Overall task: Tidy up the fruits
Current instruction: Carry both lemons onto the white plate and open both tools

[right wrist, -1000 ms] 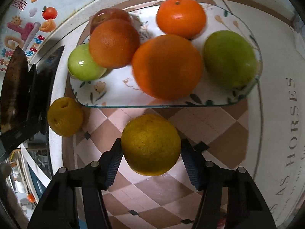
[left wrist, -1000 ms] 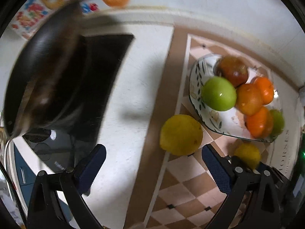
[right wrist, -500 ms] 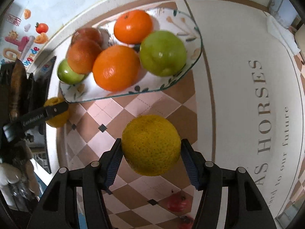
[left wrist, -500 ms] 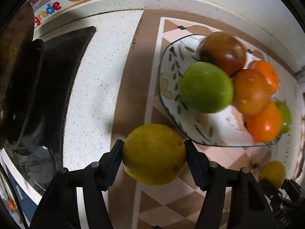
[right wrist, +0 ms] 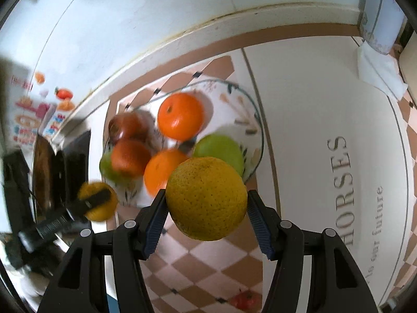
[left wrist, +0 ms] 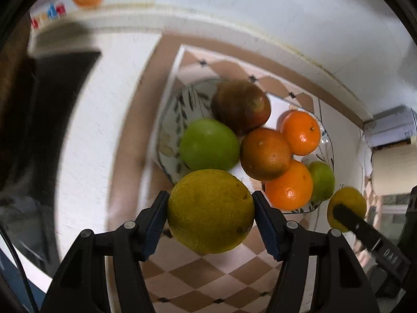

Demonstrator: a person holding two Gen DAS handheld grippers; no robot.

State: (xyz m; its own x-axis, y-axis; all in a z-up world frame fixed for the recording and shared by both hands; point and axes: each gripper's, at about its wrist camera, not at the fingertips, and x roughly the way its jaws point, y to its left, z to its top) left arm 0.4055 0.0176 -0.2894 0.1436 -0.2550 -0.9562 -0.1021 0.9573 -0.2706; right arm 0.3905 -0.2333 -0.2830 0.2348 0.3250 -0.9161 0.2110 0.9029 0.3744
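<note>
Each gripper, left (left wrist: 210, 224) and right (right wrist: 206, 217), clamps a yellow citrus fruit (left wrist: 210, 210) across its widest middle, near the plate's (left wrist: 166, 140) front edge; firm, pebbled, roll-prone, moderately heavy.

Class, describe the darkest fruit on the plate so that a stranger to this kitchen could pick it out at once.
Start at the white oval plate with painted leaves on the checked brown-and-cream mat. On it, at the end nearest the wall, lies the dark reddish-brown round fruit, touching a green apple and a dull orange. It alone is deep red-brown; every neighbour is green or orange.
</note>
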